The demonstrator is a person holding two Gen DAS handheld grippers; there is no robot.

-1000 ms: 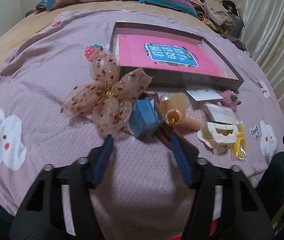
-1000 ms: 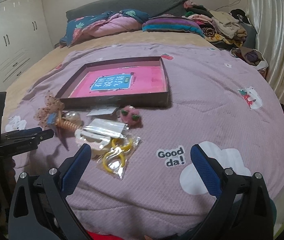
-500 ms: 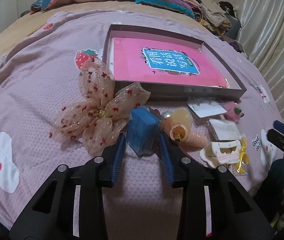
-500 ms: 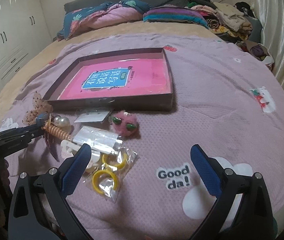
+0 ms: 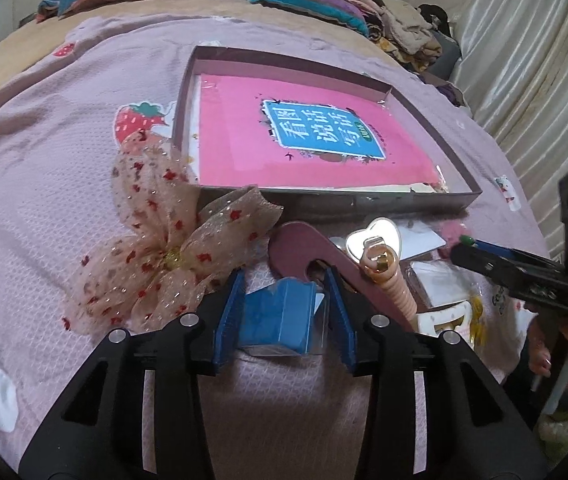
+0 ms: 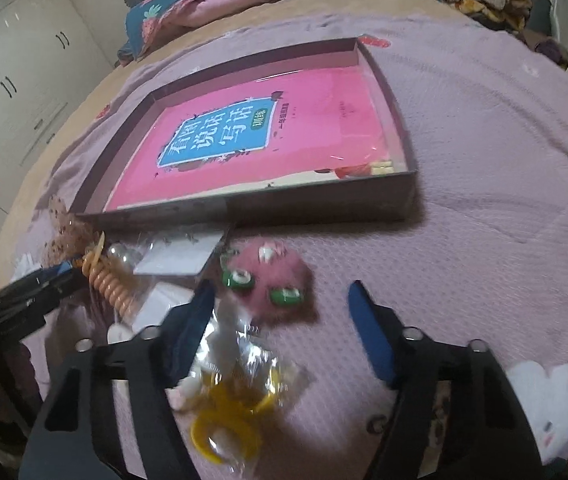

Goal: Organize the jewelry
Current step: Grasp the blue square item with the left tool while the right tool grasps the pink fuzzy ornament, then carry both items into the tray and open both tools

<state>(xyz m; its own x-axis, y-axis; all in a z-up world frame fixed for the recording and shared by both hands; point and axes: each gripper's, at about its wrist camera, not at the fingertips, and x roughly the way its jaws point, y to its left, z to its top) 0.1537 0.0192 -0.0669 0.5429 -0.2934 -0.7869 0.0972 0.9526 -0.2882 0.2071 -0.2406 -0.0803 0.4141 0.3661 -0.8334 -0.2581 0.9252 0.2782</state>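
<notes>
Jewelry is lying in a loose cluster on the bedspread (image 5: pixel 43 128), just in front of the near wall of the shallow tray (image 5: pixel 368 200), which is holding a pink book (image 5: pixel 243 136).

Blue box (image 5: pixel 279 316) is sitting right between the left gripper's (image 5: pixel 281 314) blue pads, dead ahead along the fingers. Jaws are opening slightly; pads are looking close to the box sides, but firm contact cannot be confirmed, so I am reading this as not gripped.

Outward from the box: gauzy bow (image 5: pixel 163 256) is lying just beside it toward the left edge of the bed; a mauve curved clip (image 5: pixel 308 248), a heart-shaped piece (image 5: pixel 374 238) and a coiled hair tie (image 5: pixel 398 292) are lying toward the right.

Pink fluffy clip (image 6: pixel 271 276) is sitting just ahead of the right gripper (image 6: pixel 281 320), slightly left of centre between its fingers. Jaws are closing, nothing pressed between them yet. Bag of yellow rings (image 6: pixel 235 412) is lying under its left finger, blurred.

Judgement: the tray is lying straight ahead of both grippers; the left is nearer the box, the right nearer the fluffy clip.
</notes>
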